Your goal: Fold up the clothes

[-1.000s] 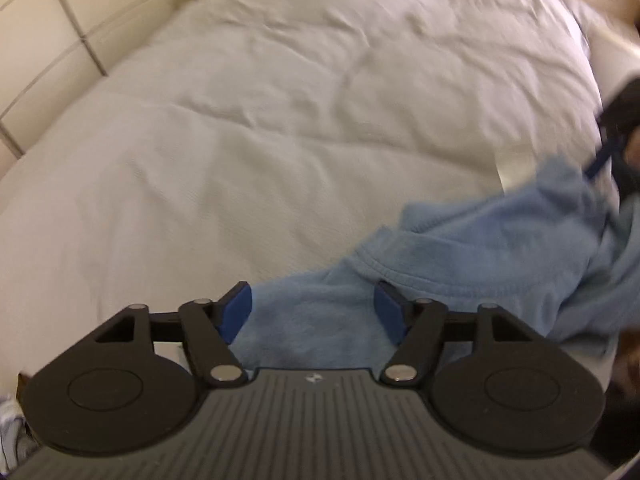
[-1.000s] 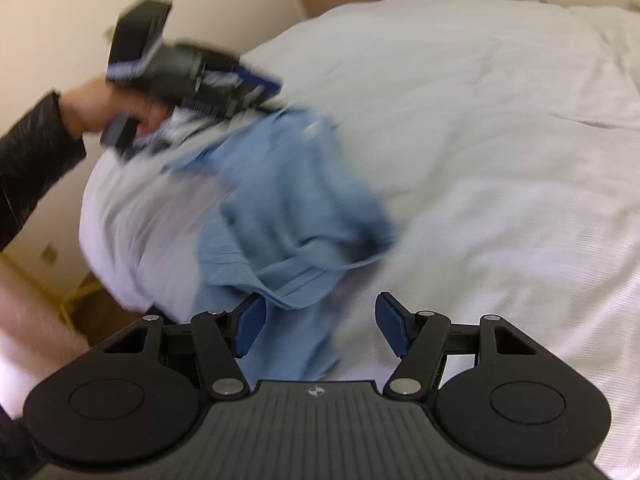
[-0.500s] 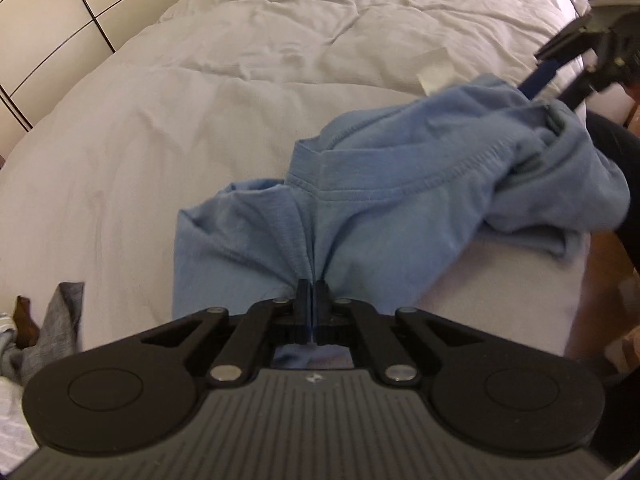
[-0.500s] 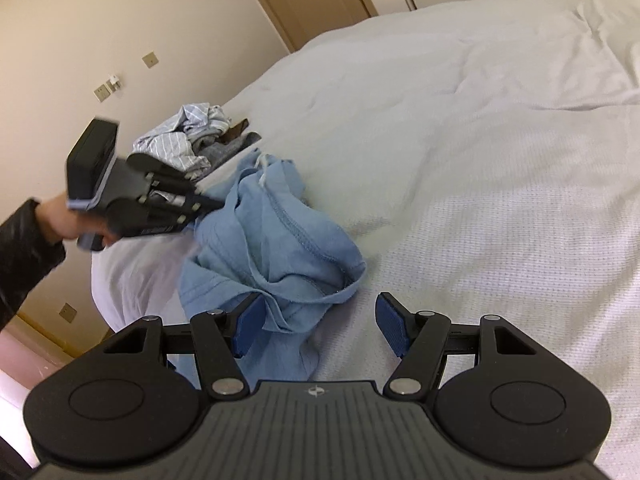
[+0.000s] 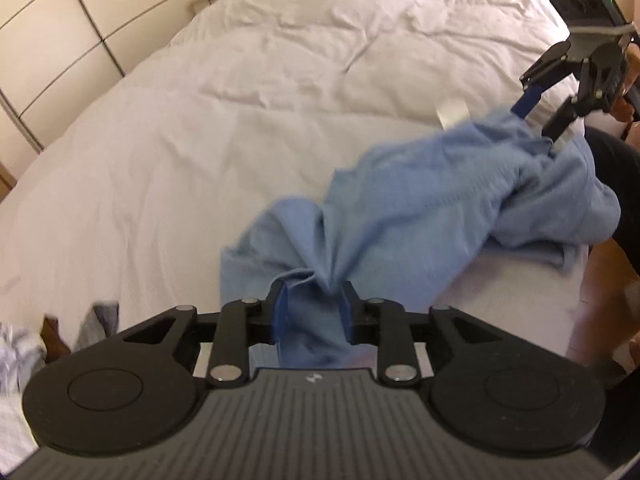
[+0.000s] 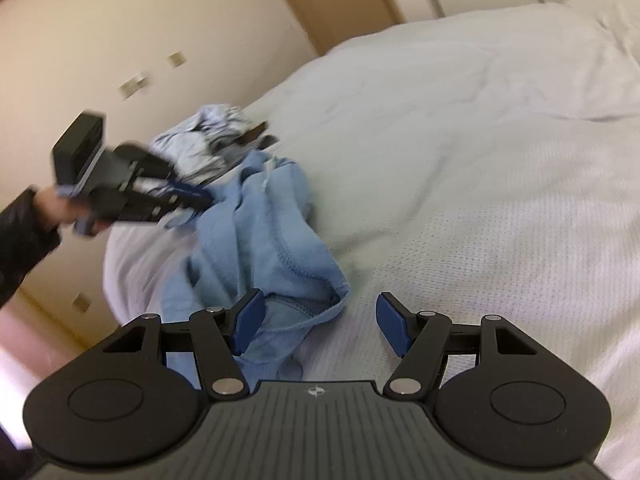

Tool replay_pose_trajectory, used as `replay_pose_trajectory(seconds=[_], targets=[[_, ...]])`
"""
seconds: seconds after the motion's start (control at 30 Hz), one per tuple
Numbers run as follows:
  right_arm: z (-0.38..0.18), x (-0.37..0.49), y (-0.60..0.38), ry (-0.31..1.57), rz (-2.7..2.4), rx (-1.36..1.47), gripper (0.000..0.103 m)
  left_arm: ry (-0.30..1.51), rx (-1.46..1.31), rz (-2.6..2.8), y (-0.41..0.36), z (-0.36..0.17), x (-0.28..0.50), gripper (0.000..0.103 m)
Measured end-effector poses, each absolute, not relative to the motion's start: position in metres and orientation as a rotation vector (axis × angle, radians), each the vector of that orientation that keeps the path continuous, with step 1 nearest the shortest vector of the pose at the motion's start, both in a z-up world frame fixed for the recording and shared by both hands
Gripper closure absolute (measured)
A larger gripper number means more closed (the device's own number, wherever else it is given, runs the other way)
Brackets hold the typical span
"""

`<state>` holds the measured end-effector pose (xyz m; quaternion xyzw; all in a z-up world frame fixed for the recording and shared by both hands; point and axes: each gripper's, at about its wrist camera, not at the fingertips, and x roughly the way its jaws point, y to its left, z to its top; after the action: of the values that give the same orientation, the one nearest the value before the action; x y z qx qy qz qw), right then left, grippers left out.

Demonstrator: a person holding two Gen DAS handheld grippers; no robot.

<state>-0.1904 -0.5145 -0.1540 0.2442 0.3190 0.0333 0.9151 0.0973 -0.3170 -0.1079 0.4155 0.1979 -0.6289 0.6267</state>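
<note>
A crumpled light blue shirt (image 5: 432, 200) lies near the edge of the white bed (image 5: 240, 128). My left gripper (image 5: 312, 312) is at one end of it. Its jaws are opening, a bunched fold of the shirt still sits in the gap, and the left pad's blue face shows bare. In the right wrist view the shirt (image 6: 264, 236) runs from the left gripper (image 6: 196, 200) down to my right gripper (image 6: 318, 320). The right gripper stands open, low over the shirt's stitched hem, which lies by its left finger. In the left wrist view the right gripper (image 5: 538, 126) touches the shirt's far end.
A heap of other clothes, striped and grey (image 6: 216, 140), sits on the bed's corner beyond the shirt; bits of it (image 5: 100, 316) show at lower left. Wardrobe doors (image 5: 48, 40) line one side. The bed edge drops to a wooden floor (image 5: 608, 264). A dark sleeve (image 6: 20, 240) holds the left gripper.
The left gripper's jaws went from wide apart to fully shut on the shirt, then parted again with cloth between them. The right gripper sank closer to the hem, jaws unchanged.
</note>
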Motion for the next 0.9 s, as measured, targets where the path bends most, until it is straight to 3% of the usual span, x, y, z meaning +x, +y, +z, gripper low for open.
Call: replay_pose_trajectory(seconds=[0.27,0.33,0.47,0.5,0.57,0.6,0.63,0.67,0.7,0.73,0.9], targets=[[-0.164,-0.192,-0.513,0.713,0.088,0.375,0.038,0.483,0.918,-1.567,-0.376,-0.108,0.107,0.055],[-0.168,-0.187,-0.509,0.699,0.106,0.377,0.038,0.517,0.940,-1.599,-0.391,-0.114,0.108,0.038],[-0.170,-0.176,-0.500,0.673,0.144,0.374,0.038,0.563,1.022,-1.624,-0.404,-0.124,0.110,0.036],[-0.170,-0.173,-0.498,0.669,0.149,0.369,0.039,0.578,1.039,-1.628,-0.403,-0.126,0.110,0.037],[-0.169,-0.168,-0.495,0.660,0.157,0.364,0.046,0.607,1.072,-1.636,-0.400,-0.129,0.110,0.052],[-0.168,-0.166,-0.494,0.655,0.161,0.362,0.053,0.611,1.079,-1.641,-0.396,-0.129,0.109,0.066],[-0.166,-0.167,-0.493,0.652,0.163,0.357,0.063,0.613,1.085,-1.646,-0.392,-0.129,0.108,0.085],[-0.165,-0.169,-0.493,0.648,0.164,0.353,0.069,0.604,1.091,-1.648,-0.387,-0.129,0.105,0.094],[-0.163,-0.169,-0.491,0.642,0.159,0.345,0.089,0.574,1.098,-1.634,-0.380,-0.128,0.101,0.101],[-0.162,-0.166,-0.489,0.640,0.152,0.336,0.098,0.544,1.104,-1.617,-0.374,-0.127,0.098,0.102],[-0.138,-0.185,-0.485,0.600,0.088,0.254,0.101,0.427,0.938,-1.539,-0.341,-0.088,0.094,0.103]])
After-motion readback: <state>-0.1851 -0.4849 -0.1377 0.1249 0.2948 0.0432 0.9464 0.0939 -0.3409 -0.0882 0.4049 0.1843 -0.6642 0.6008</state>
